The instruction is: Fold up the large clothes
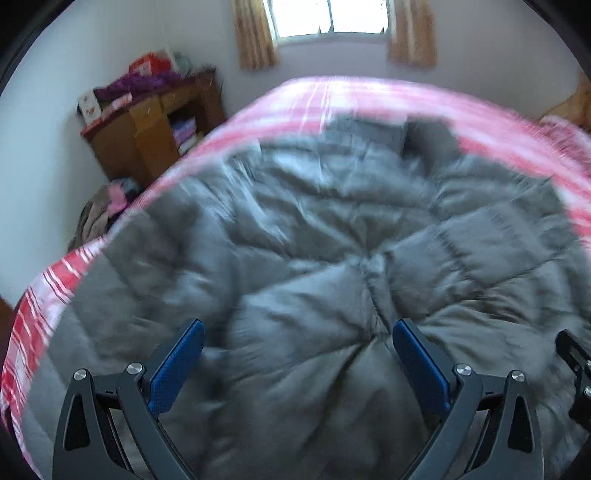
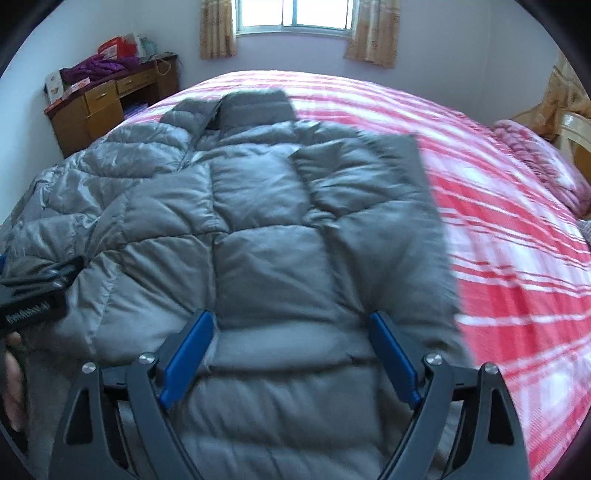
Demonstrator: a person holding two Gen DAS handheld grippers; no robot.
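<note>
A large grey quilted down jacket (image 2: 266, 229) lies spread on the bed, collar (image 2: 255, 107) at the far end, one sleeve folded over its right side. It also fills the left wrist view (image 1: 314, 240), blurred. My left gripper (image 1: 297, 332) is open just above the jacket's near part, nothing between its blue pads. My right gripper (image 2: 291, 325) is open over the jacket's lower hem, empty. The left gripper's body (image 2: 33, 295) shows at the left edge of the right wrist view.
The bed has a red and white plaid sheet (image 2: 509, 236). A wooden desk (image 2: 107, 99) with clutter stands by the far left wall. A window (image 2: 295, 14) with curtains is at the back. A chair (image 2: 576, 136) and a pink pillow (image 2: 532, 158) are at the right.
</note>
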